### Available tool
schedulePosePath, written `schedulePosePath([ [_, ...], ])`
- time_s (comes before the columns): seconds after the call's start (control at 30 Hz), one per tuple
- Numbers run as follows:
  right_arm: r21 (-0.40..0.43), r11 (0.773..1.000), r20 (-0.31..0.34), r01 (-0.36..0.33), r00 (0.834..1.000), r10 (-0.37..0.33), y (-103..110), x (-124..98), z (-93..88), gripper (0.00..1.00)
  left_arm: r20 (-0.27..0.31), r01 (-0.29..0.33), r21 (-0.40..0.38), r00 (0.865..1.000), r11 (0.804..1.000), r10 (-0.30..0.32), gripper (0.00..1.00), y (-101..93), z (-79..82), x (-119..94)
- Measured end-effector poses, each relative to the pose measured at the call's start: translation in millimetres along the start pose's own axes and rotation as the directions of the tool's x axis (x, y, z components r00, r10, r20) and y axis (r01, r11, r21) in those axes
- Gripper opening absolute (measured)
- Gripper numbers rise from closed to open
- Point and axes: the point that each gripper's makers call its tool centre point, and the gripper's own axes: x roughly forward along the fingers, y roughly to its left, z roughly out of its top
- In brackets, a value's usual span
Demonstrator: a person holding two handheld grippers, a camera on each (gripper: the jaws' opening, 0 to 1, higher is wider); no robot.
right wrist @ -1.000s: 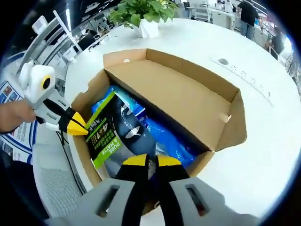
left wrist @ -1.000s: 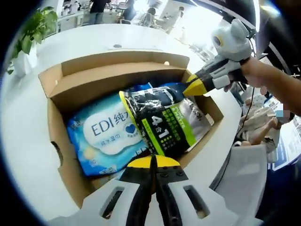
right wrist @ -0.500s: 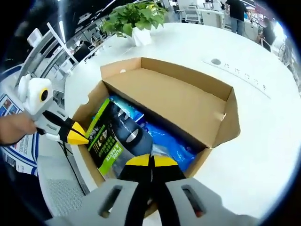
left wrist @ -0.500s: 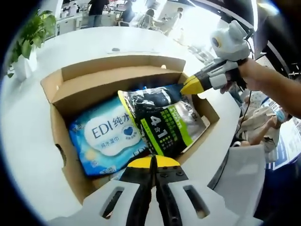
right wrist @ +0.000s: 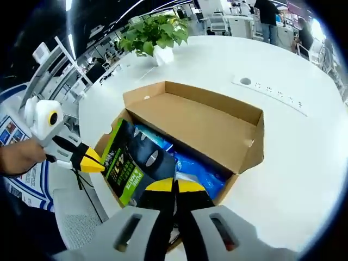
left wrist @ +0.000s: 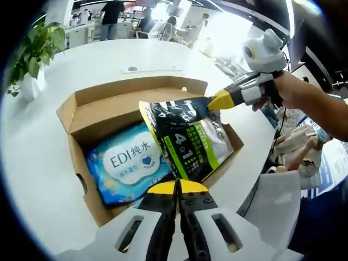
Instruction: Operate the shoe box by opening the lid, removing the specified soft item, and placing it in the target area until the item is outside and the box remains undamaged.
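At frame centre, both grippers' fingers pinch the dark green-striped pouch above the open shoe box on the white worktop, left gripper low, right gripper upper right.

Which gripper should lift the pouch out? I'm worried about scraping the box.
Right, probably. The right gripper pinches the raised top corner of the pouch, well above the box, so it can pull straight up. The left gripper is shut low, at the pouch's bottom edge.
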Motion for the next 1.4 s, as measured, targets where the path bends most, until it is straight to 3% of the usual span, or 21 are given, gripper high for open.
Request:
schedulePosePath([
  [0.3,0.009,1.000,0.023,0.019,1.000,-0.019,-8,-22,3.3,0.00,0.011,0.019,0.031,1.000,0.999,-0.019,0.00,-18.3,14.6,-1],
  [0.7,0.031,0.997,0.045,0.064,0.997,-0.065,-32,-52,-2.2,0.00,0.008,0.060,0.082,0.998,0.995,-0.061,0.00,-50.0,30.9,14],
  [1.07,0.061,0.992,0.056,0.109,0.992,-0.112,-63,-84,-18.1,0.00,-0.008,0.105,0.131,0.995,0.986,-0.104,0.00,-89.0,45.5,38],
  [1.4,0.090,0.983,0.057,0.158,0.985,-0.163,-97,-113,-43.0,0.00,-0.023,0.146,0.149,0.989,0.978,-0.144,0.00,-125.0,54.7,65],
])
